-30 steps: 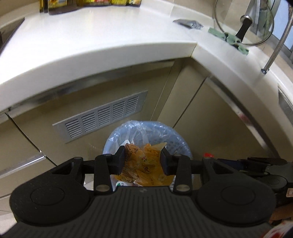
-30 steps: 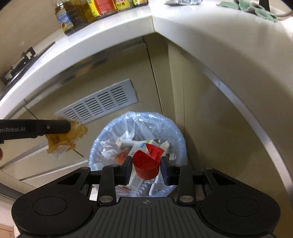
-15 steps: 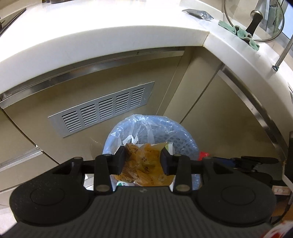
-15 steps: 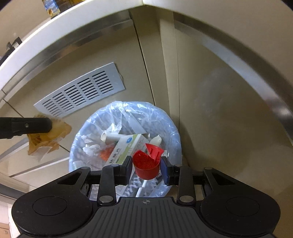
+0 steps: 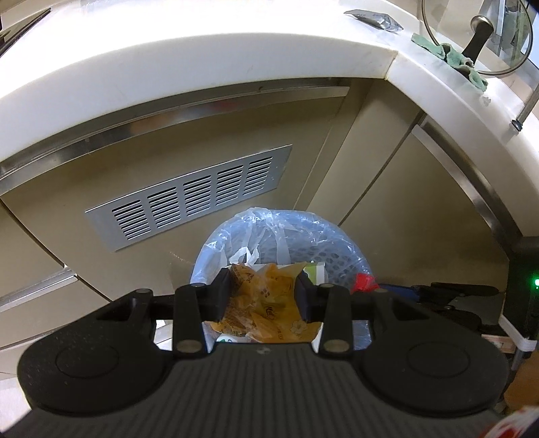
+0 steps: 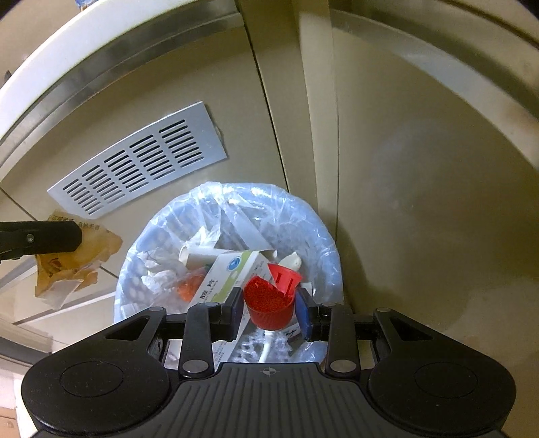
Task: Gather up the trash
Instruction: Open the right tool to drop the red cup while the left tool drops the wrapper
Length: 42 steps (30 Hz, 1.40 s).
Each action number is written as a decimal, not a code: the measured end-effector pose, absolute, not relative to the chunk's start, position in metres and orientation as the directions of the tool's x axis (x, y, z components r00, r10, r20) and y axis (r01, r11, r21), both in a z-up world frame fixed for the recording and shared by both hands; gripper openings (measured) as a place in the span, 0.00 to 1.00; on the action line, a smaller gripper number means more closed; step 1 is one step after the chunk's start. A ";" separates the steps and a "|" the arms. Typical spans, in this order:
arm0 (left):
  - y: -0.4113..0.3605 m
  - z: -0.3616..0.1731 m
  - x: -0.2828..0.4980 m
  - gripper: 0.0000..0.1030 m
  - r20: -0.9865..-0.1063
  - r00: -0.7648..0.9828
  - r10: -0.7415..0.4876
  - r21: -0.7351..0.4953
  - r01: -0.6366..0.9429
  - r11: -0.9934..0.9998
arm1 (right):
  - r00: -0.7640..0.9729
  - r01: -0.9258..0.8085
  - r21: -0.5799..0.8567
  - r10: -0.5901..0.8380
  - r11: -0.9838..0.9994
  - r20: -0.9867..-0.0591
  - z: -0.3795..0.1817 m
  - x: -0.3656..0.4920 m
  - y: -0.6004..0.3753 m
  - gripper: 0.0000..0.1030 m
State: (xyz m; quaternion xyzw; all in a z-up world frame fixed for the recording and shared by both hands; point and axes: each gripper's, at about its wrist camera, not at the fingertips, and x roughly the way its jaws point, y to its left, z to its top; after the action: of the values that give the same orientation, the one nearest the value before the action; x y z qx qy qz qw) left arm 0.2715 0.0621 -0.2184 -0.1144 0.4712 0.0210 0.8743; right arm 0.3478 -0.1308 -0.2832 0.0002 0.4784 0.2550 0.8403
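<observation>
Wrapper [image 5: 266, 303], crumpled and orange, sits clamped between the pads of the left gripper [image 5: 264, 296], directly above the bin [image 5: 350, 249]. From the right wrist view the same wrapper [image 6: 72, 262] hangs from that gripper [image 6: 81, 236] to the left of the bin [image 6: 323, 242], beside its rim rather than over its middle. A red cap [image 6: 269, 300] with its flip lid raised lies between the fingers of the right gripper [image 6: 269, 308], above the bin's near side. That gripper's jaws are opening: the left pad is at the cap's edge and a sliver of space shows at the blue right pad, so the hold looks loosened rather than firm. Inside the bin, which is lined with a clear bluish bag, lie a white and green box [image 6: 229, 276], a white tube [image 6: 202, 257], crumpled paper [image 6: 158, 273] and an orange scrap [image 6: 188, 289]. Behind the bin stands a beige cabinet [image 5: 151, 141] with a slotted metal vent [image 5: 192, 197], up and left of the bin. Above the bin runs a white counter [image 5: 202, 50]; on it, far to the right, are a green cloth [image 5: 451, 55], a glass lid [image 5: 478, 37] and a small foil packet [image 5: 377, 21].
</observation>
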 end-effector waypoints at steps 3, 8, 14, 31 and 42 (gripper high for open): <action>0.063 -0.220 0.272 0.35 -0.832 0.551 -0.071 -0.181 -0.147 0.972 | 0.422 -0.429 0.237 0.425 0.872 -0.800 -0.285 0.348 -0.130 0.51; 0.065 -0.223 0.273 0.35 -0.835 0.546 -0.076 -0.185 -0.148 0.972 | 0.422 -0.421 0.233 0.417 0.877 -0.805 -0.286 0.346 -0.132 0.51; 0.066 -0.230 0.278 0.35 -0.839 0.536 -0.094 -0.198 -0.139 0.970 | 0.418 -0.409 0.225 0.400 0.885 -0.815 -0.286 0.346 -0.132 0.51; 0.049 -0.253 0.311 0.47 -0.830 0.549 -0.100 -0.173 -0.082 0.982 | 0.431 -0.370 0.190 0.349 0.909 -0.832 -0.295 0.366 -0.132 0.52; 0.050 -0.255 0.314 0.64 -0.824 0.559 -0.094 -0.158 -0.068 0.985 | 0.430 -0.375 0.199 0.360 0.906 -0.828 -0.292 0.370 -0.127 0.53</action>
State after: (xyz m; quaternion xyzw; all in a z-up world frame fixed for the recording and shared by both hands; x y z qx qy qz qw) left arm 0.3138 0.0496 -0.2553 -0.0860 0.4696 -0.0074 0.8786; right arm 0.3698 -0.1273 -0.2923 -0.0073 0.4875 0.2172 0.8457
